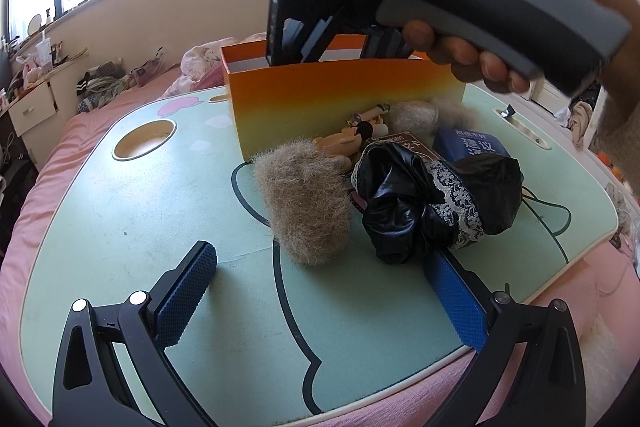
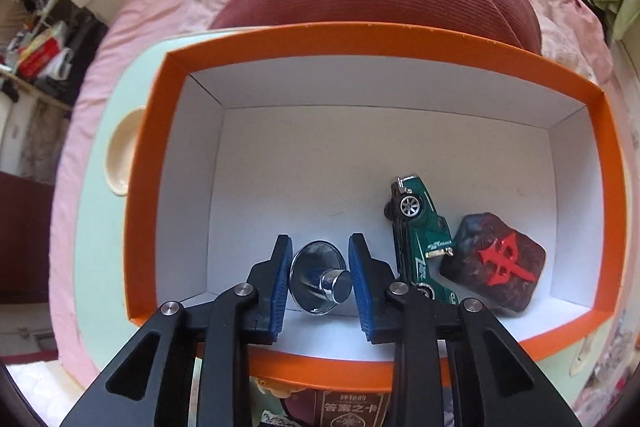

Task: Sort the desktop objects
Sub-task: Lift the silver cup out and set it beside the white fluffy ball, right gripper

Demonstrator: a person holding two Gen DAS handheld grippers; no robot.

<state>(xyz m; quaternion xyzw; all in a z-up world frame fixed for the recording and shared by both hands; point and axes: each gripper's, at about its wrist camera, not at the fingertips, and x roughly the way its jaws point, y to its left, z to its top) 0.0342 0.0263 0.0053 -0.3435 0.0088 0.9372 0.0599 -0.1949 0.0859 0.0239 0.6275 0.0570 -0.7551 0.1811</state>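
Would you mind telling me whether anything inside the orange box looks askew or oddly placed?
Yes: the green toy car lies tipped on its side in the orange box, a wheel facing up, leaning beside the dark stone with a red mark. The shiny metal knob also lies on its side.

The brown card box reads "答案之卡"; the blue box shows "建议"; a red character marks the dark stone tile.
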